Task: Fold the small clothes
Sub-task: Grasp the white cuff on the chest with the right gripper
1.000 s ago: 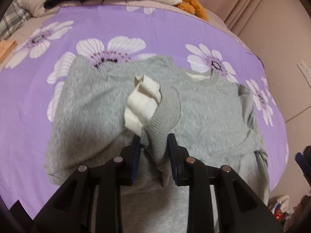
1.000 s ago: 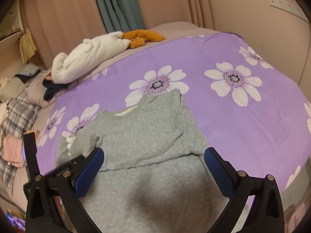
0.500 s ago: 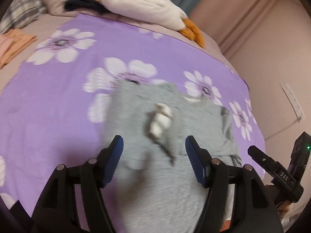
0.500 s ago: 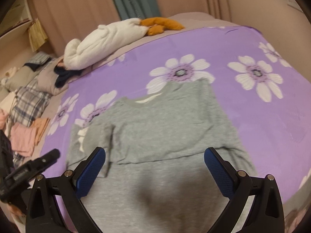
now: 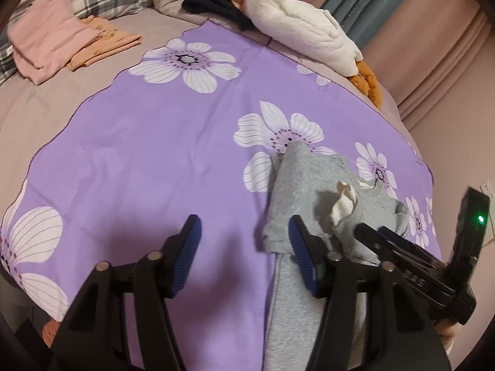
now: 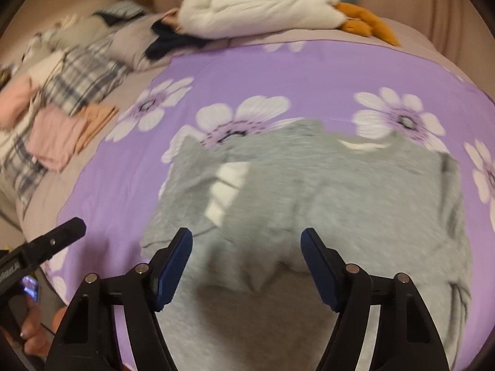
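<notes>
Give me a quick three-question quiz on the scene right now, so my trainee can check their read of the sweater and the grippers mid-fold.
1. True or false: the left gripper is clamped on the grey sweater.
2. What colour is the inside of the cuff on the sleeve folded across the sweater's chest?
3. Which lies along the far edge of the purple flowered sheet? A) white plush goose B) laptop C) shoe box

Key
1. False: its jaws are closing over bare sheet beside the sweater, gripping nothing.
2. White or cream.
3. A
</notes>
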